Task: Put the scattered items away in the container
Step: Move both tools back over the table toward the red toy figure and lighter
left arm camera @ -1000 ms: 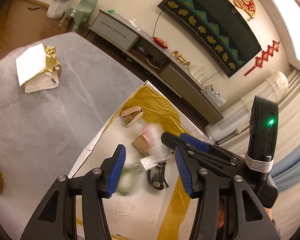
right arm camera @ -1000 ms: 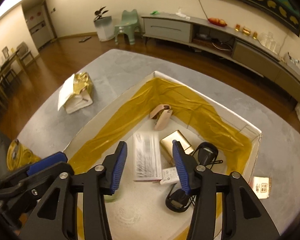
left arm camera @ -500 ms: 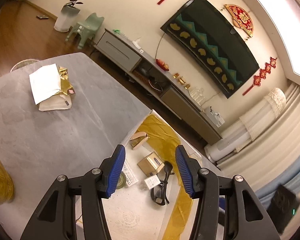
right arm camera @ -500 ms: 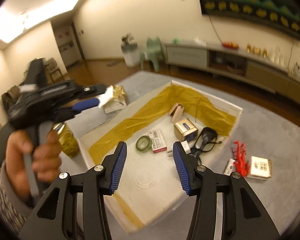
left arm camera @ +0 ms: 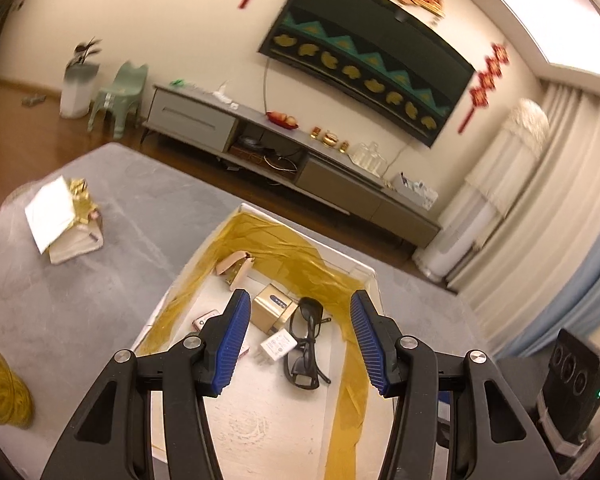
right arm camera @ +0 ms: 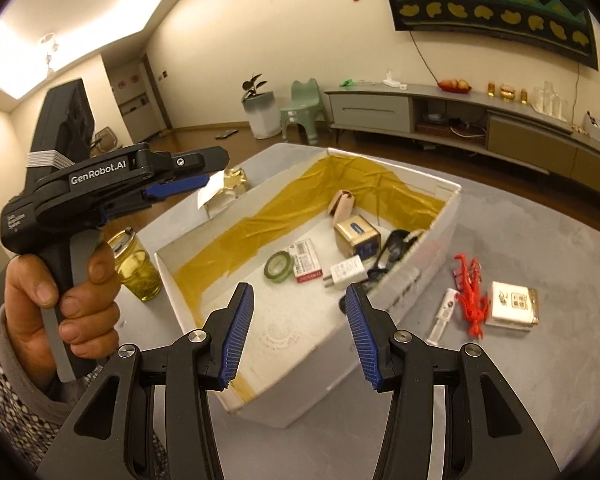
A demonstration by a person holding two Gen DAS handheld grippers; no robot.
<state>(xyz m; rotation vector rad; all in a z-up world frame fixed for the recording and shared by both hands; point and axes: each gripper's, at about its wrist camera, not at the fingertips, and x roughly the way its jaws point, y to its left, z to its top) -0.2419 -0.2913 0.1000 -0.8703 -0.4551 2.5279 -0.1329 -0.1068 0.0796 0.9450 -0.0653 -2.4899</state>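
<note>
A home living room — wall-mounted television [left arm camera: 364,56], low media cabinet [left arm camera: 268,156], curtains [left arm camera: 540,216].

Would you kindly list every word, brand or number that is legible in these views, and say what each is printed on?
"GenRobot.AI": white lettering on the black body of the left hand-held gripper, seen from the right wrist.
Small white print lower on that same body: too small to read.
Red-and-white flat packet in the white cardboard box: print blurred.
Gold square tin: blue label unreadable.
White-and-gold packet on the grey table: characters too small.

"GenRobot.AI" on left gripper [right arm camera: 188,184]
</note>
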